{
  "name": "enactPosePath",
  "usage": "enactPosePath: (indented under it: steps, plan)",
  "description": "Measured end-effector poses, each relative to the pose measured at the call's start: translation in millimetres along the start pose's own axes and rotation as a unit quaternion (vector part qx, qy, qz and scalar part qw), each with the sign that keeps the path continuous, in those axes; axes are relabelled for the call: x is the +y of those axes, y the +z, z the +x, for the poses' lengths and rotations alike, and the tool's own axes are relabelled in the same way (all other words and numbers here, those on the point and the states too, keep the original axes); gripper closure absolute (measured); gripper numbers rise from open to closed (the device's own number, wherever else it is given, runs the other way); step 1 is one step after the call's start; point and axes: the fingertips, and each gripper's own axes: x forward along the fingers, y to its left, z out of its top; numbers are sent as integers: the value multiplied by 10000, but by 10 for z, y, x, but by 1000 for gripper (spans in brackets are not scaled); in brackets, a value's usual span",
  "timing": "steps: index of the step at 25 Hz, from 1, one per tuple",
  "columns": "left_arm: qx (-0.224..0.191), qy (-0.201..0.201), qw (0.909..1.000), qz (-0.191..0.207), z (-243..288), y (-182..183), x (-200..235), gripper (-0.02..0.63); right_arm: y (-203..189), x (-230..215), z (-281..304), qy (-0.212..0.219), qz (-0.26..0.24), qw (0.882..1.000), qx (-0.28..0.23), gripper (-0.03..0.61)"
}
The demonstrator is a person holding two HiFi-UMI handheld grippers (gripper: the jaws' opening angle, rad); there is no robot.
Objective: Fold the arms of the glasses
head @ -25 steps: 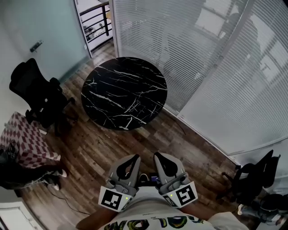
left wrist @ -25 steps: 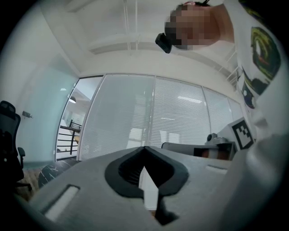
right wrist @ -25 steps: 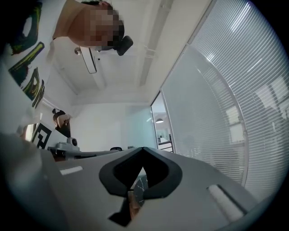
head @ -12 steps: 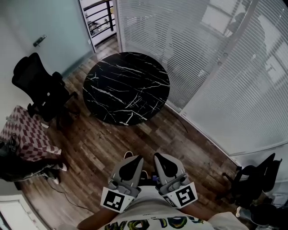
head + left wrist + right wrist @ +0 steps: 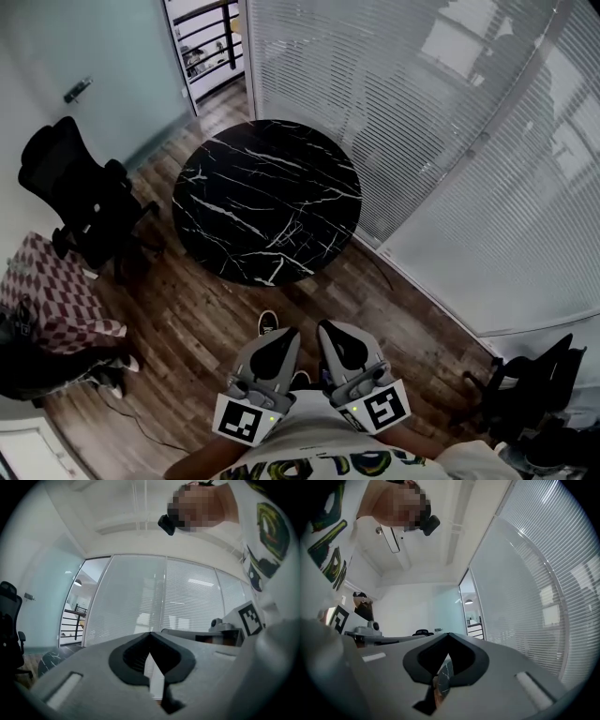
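glasses show in no view, so their place cannot be told. left gripper (image 5: 278, 342) and right gripper (image 5: 336, 337), at the person's chest, have jaws closed on nothing. farther off stands the round black table (image 5: 267, 202). risk: closed jaws would shove, not grasp, thin arms.

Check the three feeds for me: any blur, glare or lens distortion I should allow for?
Head view: sharp and evenly lit, no obvious glare on the black table, though the wide lens bows the blinds. Left gripper view: heavy fisheye with dark corners; the shut left hand-held gripper looks soft up close. Right gripper view: same fisheye, right hand-held gripper equally soft.
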Motion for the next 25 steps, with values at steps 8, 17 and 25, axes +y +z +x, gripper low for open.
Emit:
enactPosePath:
  steps: [8, 17, 25]
  plan:
    - [-91, -218, 9997, 10, 496, 209, 882, 611, 87, -194, 1075, -41, -205, 9998, -38, 577]
    - [-51, -344, 9994, 28, 817, 362, 1842, 611, 67, -320, 2040, -171, -316, 9994, 26, 577]
    - [25, -369, 9993, 8, 931, 349, 2328, 611, -21, -356, 2460, -246, -345, 9991, 97, 577]
